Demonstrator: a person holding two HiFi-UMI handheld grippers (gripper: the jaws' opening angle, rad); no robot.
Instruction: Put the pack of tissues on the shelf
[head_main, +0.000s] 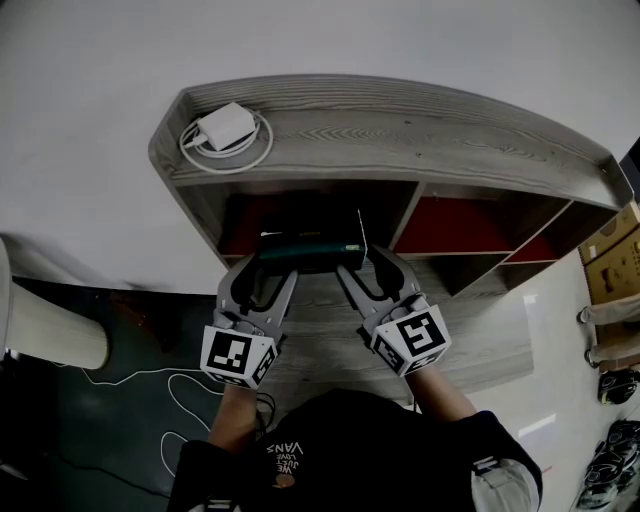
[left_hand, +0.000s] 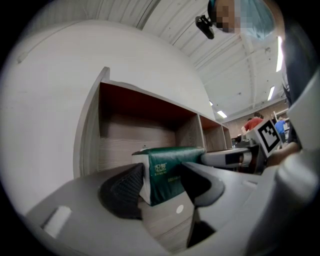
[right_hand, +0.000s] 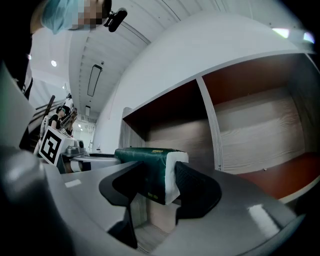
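A dark green pack of tissues (head_main: 310, 251) with white ends hangs at the mouth of the left compartment of the wooden shelf (head_main: 400, 140). My left gripper (head_main: 252, 268) is shut on its left end (left_hand: 162, 175). At the other end (right_hand: 159, 172), my right gripper (head_main: 368, 268) is shut on the pack too. In the left gripper view the pack (left_hand: 167, 172) sits between both jaws, above the wooden board. The compartment behind it has a red back panel (head_main: 290, 212) and nothing inside that I can see.
A white charger with a coiled cable (head_main: 228, 133) lies on the shelf top at the left. Further compartments with red panels (head_main: 460, 226) open to the right. A low wooden ledge (head_main: 470, 330) runs under the grippers. Cardboard boxes (head_main: 615, 260) stand at the far right.
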